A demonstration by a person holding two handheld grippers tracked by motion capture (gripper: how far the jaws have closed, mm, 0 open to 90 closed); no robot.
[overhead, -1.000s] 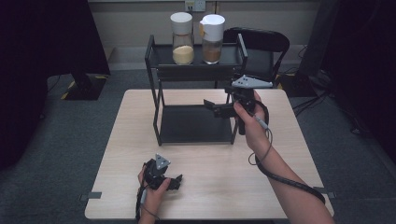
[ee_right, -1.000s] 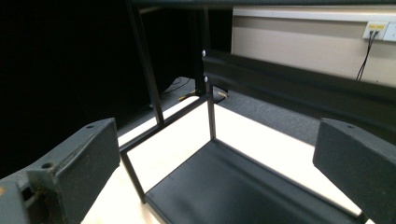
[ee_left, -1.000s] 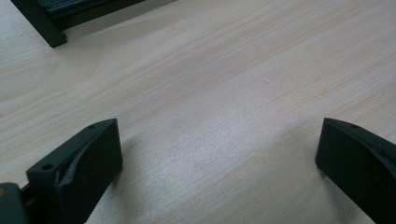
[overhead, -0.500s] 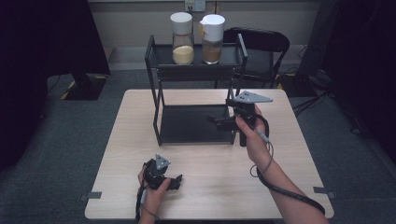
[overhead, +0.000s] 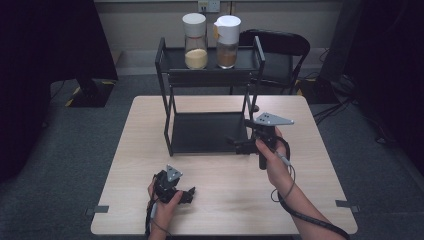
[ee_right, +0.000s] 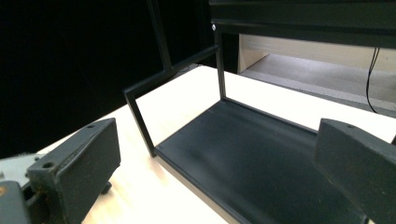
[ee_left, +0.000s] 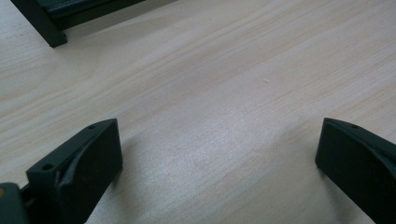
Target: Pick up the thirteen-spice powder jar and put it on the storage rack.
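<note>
Two jars on top shelf of black rack (overhead: 172, 115), upper centre of high view: yellow-filled jar (overhead: 195, 35) at left, brown-filled jar (overhead: 227, 35) just beside it at right, both upright, white lids. Rack on wooden table (overhead: 320, 165), lower shelf (ee_right: 261, 163) bare. Right gripper (overhead: 240, 145) held at frame centre-right, beside rack's front right post, aimed across lower shelf; jaws spread wide, nothing between. Left gripper (overhead: 187, 195) low at frame bottom centre-left, resting on table, well apart from rack; jaws spread wide over bare wood.
</note>
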